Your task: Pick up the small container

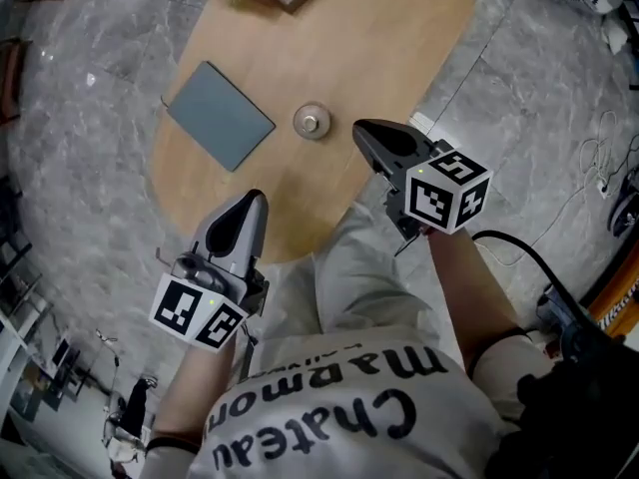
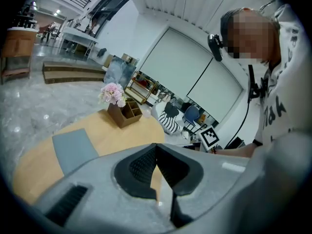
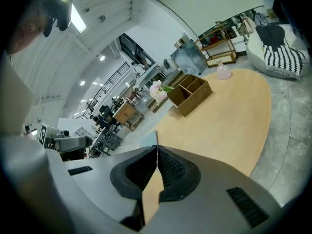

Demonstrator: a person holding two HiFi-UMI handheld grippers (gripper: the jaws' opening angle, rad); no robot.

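The small container [image 1: 312, 121] is a round, silvery lidded pot standing near the middle of the oval wooden table [image 1: 399, 38]. My right gripper [image 1: 361, 130] hovers just right of it above the table's near edge, jaws shut and empty. My left gripper [image 1: 258, 200] is lower left, over the table's front edge, also shut with nothing held. In the left gripper view the left gripper [image 2: 156, 147] has its pads meeting, and in the right gripper view so does the right gripper [image 3: 157, 150]. The container shows in neither gripper view.
A blue-grey flat pad [image 1: 220, 115] lies left of the container and also shows as the pad [image 2: 73, 147]. A wooden box with pink flowers [image 2: 122, 108] stands at the far end, seen too as the box [image 3: 190, 95]. Grey marble floor [image 1: 80, 118] surrounds the table.
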